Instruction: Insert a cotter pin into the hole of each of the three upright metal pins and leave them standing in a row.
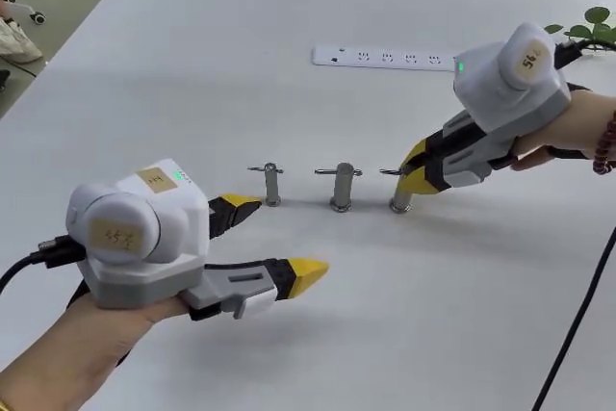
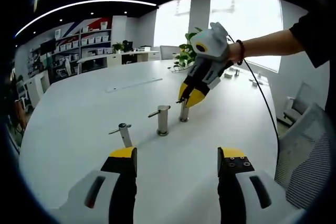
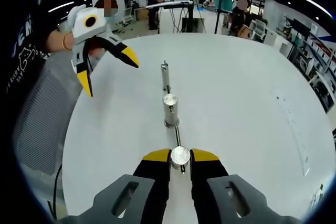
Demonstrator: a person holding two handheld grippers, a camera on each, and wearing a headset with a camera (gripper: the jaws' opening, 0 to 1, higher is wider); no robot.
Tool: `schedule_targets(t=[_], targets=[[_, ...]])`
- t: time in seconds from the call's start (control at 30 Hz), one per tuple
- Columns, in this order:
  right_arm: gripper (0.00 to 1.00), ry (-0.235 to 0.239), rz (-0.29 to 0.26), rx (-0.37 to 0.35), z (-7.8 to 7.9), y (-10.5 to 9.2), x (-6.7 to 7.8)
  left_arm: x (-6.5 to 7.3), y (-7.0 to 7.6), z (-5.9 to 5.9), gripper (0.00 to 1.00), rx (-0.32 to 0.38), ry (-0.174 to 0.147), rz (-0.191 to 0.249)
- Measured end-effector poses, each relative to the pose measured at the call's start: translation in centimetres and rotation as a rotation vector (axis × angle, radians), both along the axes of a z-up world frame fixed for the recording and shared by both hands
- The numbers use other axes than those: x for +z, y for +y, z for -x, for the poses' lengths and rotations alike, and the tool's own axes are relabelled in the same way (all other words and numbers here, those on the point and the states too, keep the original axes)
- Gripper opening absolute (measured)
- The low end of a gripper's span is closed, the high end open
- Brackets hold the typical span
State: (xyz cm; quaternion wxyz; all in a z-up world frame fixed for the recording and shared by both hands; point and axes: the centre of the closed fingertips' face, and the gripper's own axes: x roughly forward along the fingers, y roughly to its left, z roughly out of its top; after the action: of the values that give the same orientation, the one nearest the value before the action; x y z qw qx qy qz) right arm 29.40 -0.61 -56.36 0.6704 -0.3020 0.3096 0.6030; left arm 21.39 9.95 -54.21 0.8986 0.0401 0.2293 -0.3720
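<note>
**A:** What sits closest?

**B:** The left gripper, lower left of the head view. Its two yellow-tipped jaws stand wide apart with nothing between them, above the white table.

**A:** How many metal pins?

**B:** Three, upright in one row across the middle of the frame. The left metal pin is just right of that gripper's upper jaw tip but apart from it. Then come the middle metal pin and the right metal pin.

**A:** And cotter pins?

**B:** Three as well, one lying crosswise through the top of each. They are the first cotter pin, the second cotter pin and the third cotter pin. A short end of the third pokes out left of the jaws.

**A:** The other gripper?

**B:** The right gripper reaches in from the upper right. In the right gripper view its jaws are closed in on the head of the right metal pin, one pad against each side.

**A:** Anything else?

**B:** One white power strip at the top centre, one leafy plant in the upper right corner, and one black cable down the right edge.
</note>
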Motion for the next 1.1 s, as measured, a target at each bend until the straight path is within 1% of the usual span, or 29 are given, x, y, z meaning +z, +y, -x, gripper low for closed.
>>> schedule_targets(t=[0.07,0.1,0.13,0.2,0.27,0.3,0.37,0.4,0.47,0.53,0.6,0.7,0.8,0.83,0.9,0.97,1.07,1.1], targets=[[0.10,-0.010,0.006,0.000,0.0,0.0,0.0,0.0,0.1,0.0,0.61,0.004,0.000,-0.003],[0.11,-0.035,0.029,0.012,0.0,-0.3,-0.2,0.0,0.2,0.0,0.61,0.008,0.001,-0.006],[0.12,-0.046,0.038,0.018,0.0,-0.3,-0.2,0.0,0.3,-0.1,0.62,0.013,-0.002,-0.011],[0.15,-0.049,0.032,0.013,0.1,-0.2,0.0,0.1,0.5,-0.2,0.62,0.018,-0.005,-0.014],[0.18,-0.055,0.009,-0.008,0.1,0.0,0.6,0.2,0.7,-0.2,0.63,0.026,-0.009,-0.016],[0.19,-0.057,0.006,-0.021,0.1,0.0,0.8,0.3,0.7,-0.3,0.64,0.029,-0.011,-0.016],[0.25,-0.069,-0.011,-0.043,0.2,0.1,1.2,0.4,0.9,-0.4,0.64,0.039,-0.015,-0.015],[0.27,-0.066,-0.027,-0.076,0.2,0.2,1.5,0.5,1.1,-0.4,0.64,0.047,-0.015,-0.015],[0.32,-0.043,-0.058,-0.134,0.5,0.4,2.0,0.7,1.3,-0.5,0.67,0.061,-0.015,-0.009],[0.35,-0.038,-0.080,-0.179,0.6,0.4,2.4,0.8,1.5,-0.5,0.67,0.070,-0.016,-0.006],[0.36,-0.042,-0.099,-0.203,0.8,0.5,2.9,0.9,1.7,-0.6,0.68,0.081,-0.014,-0.005],[0.42,-0.029,-0.132,-0.247,1.4,0.6,3.4,1.1,2.0,-0.8,0.69,0.094,-0.021,-0.011],[0.48,-0.032,-0.149,-0.272,2.0,0.7,3.6,1.3,2.3,-1.1,0.69,0.112,-0.021,-0.002],[0.50,-0.043,-0.157,-0.281,2.2,0.7,3.6,1.3,2.3,-1.2,0.69,0.117,-0.022,-0.002],[0.52,-0.041,-0.159,-0.291,2.6,0.7,3.6,1.4,2.5,-1.4,0.69,0.128,-0.023,-0.005],[0.55,-0.033,-0.171,-0.326,2.9,0.6,3.5,1.5,2.7,-1.6,0.70,0.144,-0.022,-0.005],[0.60,-0.045,-0.205,-0.388,3.2,0.4,3.6,1.6,3.0,-1.8,0.71,0.173,-0.019,0.003],[0.61,-0.053,-0.204,-0.392,3.4,0.4,3.6,1.7,3.1,-1.8,0.73,0.181,-0.022,0.007]])
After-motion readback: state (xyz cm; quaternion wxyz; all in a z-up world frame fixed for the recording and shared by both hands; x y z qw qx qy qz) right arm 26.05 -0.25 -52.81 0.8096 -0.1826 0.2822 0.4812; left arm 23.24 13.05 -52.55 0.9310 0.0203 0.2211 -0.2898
